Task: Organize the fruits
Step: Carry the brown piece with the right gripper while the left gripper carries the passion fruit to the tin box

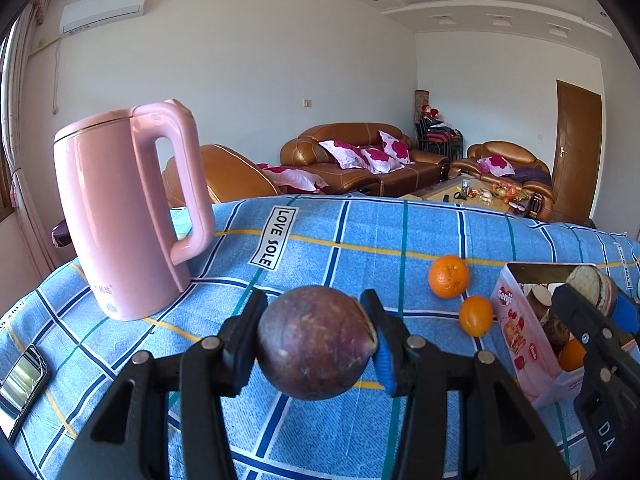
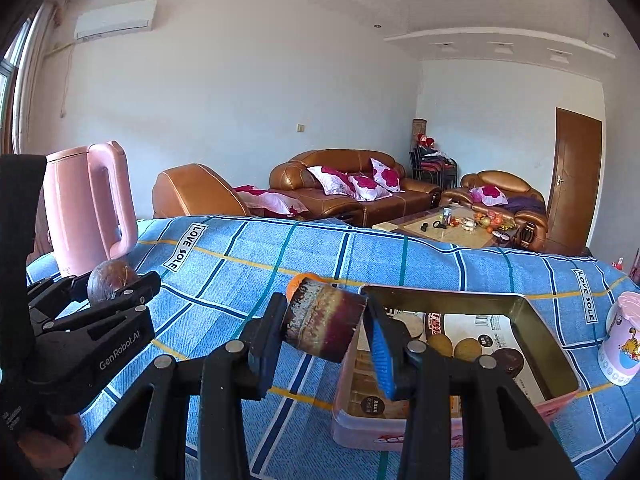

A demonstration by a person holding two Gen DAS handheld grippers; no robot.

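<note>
The checked cloth (image 1: 360, 232) carries a pink kettle (image 1: 120, 208) and a tin (image 2: 532, 320) holding fruit. My left tongs (image 1: 316, 344) clamp a purple round fruit (image 1: 312, 340) above the cloth – my right tongs (image 2: 326, 330) grip a cut chunk (image 2: 324, 328) at the tin's edge. Two oranges (image 1: 448, 276) lie beside it.

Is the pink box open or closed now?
Open: the pink box has no lid on top, and round items lie visible inside it.
</note>
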